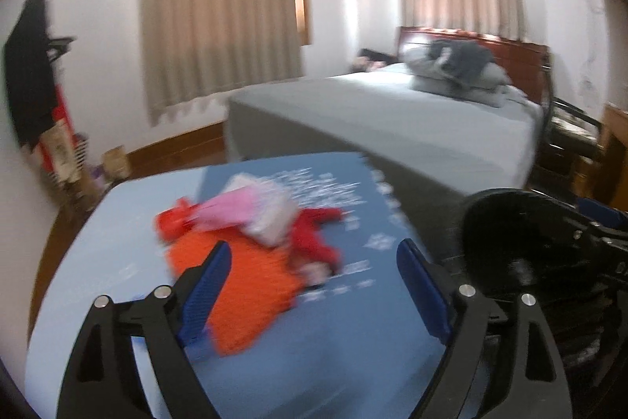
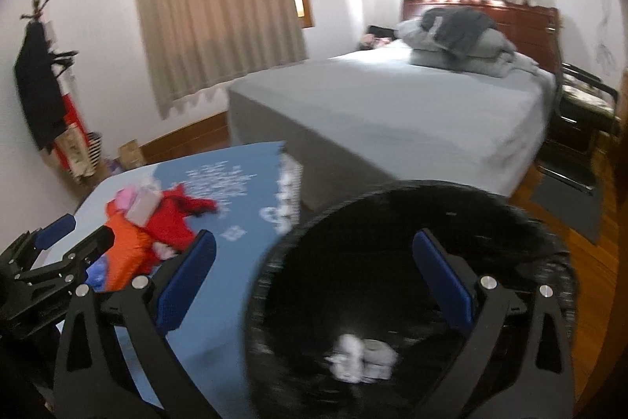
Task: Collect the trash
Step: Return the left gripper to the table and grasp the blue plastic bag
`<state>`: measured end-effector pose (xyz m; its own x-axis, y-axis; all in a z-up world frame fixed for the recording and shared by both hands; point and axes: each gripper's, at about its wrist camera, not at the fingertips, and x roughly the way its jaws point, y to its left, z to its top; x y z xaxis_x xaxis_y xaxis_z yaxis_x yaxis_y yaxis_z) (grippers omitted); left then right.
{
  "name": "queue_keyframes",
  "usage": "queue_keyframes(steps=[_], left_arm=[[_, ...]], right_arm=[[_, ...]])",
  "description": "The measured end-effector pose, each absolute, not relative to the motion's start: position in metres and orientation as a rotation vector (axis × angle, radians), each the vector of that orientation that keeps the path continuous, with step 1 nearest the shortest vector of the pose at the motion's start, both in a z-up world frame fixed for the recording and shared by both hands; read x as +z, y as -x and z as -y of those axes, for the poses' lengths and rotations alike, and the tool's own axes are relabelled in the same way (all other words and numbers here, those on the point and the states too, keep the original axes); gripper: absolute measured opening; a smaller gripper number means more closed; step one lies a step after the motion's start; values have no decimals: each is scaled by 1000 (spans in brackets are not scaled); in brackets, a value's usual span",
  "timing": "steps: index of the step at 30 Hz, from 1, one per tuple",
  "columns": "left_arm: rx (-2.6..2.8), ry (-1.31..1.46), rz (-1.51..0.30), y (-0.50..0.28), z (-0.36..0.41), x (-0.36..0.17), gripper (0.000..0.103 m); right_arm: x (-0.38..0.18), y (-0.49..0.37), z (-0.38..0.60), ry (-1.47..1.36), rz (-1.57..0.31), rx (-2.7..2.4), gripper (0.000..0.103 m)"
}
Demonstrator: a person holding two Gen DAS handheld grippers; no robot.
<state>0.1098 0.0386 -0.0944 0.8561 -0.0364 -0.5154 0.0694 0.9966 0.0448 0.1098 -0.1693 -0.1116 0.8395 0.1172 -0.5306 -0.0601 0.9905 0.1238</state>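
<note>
Both tools gape empty: left tool (image 1: 314,262) over the blue table's (image 1: 353,340) wrappers (image 1: 251,250), right tool (image 2: 314,254) above the black bin (image 2: 392,223).

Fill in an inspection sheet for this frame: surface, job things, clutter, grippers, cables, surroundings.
Surface: blue table with white print, beside a bed.
Job's things: pile of trash on the table: orange bag, red wrapper, pink-and-white packet. Black bin at the table's right edge, white crumpled scraps already at its bottom.
Clutter: nothing else seen on the table; the image is blurred.
Grippers: left gripper open, above the trash pile, holding nothing. Right gripper open, over the bin's mouth, holding nothing.
Cables: nothing seen.
Surroundings: bed with folded grey bedding, beige curtains, dark clothes hanging on the left wall, wooden floor.
</note>
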Motion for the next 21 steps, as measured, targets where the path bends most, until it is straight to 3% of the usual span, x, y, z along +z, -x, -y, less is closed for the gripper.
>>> queue_keyframes(steps=[8,21], left_arm=[[151,-33,-591,-111,-123,-116,85],[233,5,-709,-127,-166,-160,85]], right_arm=[[-114,-126,106,-61,-573,214,98],[-139,-147,62,-23,-618,269,98]])
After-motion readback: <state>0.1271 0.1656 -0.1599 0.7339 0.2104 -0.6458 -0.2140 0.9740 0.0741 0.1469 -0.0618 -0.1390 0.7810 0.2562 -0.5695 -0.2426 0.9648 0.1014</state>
